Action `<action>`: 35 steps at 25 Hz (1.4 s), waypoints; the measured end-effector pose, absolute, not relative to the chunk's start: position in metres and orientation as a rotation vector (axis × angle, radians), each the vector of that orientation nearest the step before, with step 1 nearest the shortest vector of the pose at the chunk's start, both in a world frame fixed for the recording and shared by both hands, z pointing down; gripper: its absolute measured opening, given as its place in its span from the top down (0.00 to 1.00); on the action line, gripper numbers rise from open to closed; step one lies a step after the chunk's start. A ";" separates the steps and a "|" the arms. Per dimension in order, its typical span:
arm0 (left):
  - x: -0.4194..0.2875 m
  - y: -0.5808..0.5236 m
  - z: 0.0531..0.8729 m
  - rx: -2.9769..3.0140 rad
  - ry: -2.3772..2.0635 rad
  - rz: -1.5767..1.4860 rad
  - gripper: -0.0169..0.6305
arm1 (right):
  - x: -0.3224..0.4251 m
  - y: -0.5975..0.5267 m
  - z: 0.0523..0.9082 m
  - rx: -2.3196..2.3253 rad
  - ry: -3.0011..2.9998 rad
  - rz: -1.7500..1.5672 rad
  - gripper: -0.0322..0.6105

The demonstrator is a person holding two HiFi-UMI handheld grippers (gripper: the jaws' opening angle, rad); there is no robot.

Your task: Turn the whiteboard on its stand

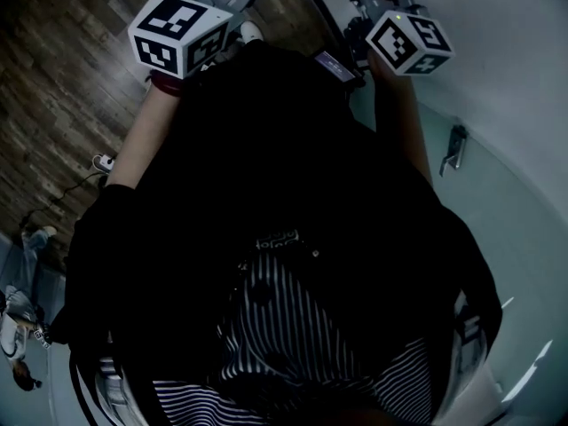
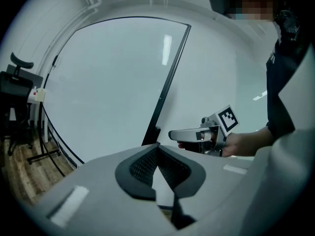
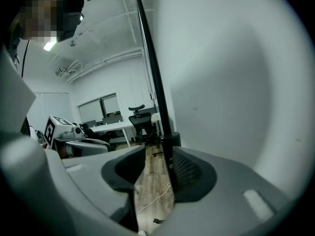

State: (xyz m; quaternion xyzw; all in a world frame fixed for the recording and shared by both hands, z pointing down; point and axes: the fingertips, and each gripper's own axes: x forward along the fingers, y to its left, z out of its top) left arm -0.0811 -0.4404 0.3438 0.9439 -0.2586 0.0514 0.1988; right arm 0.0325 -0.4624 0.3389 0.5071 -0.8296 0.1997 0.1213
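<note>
The whiteboard (image 2: 108, 82) stands upright and fills most of both gripper views. It's a pale sheet w/ a thin black frame (image 3: 152, 73), and its near vertical edge runs top to bottom through each view. Below and beyond the whiteboard lies a wood-plank floor (image 1: 62, 87). The person, in a dark top (image 1: 284, 193) over a striped garment, stands close beside the whiteboard w/ both arms stretched forward. Past the whiteboard's edge and well apart from it are a white desk (image 3: 115, 127) and a black office chair (image 3: 140, 117).

The right gripper (image 3: 158, 149) sits at the whiteboard's edge. Its jaws are spread w/ the frame btwn them. The frame lies against the pad on the whiteboard's side, and a strip of floor shows btwn the frame and the other pad. A hand (image 2: 241, 142) holds this gripper on the side away from the whiteboard.

The left gripper (image 2: 157, 145) is off the whiteboard and pointed at its edge. Its jaws are drawn together w/ the tips meeting and nothing btwn them; only a thin wedge of gap shows nearer the camera.

Each gripper carries a marker cube: the left cube (image 1: 182, 32) farther from the whiteboard, the right cube (image 1: 410, 41) nearer it.

A thin pale cable (image 3: 155, 198) lies on the floor below the whiteboard's edge.
</note>
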 end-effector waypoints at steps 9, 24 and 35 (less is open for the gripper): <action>-0.070 -0.454 0.323 2.642 -0.789 0.169 0.98 | 0.029 -0.493 0.325 1.360 -2.481 0.594 0.53; -0.067 -0.457 0.334 2.568 -0.875 0.226 0.98 | 0.004 -0.507 0.336 1.165 -2.547 0.542 0.44; -0.074 -0.454 0.323 2.557 -0.995 0.304 0.98 | -0.016 -0.515 0.331 1.054 -2.581 0.483 0.44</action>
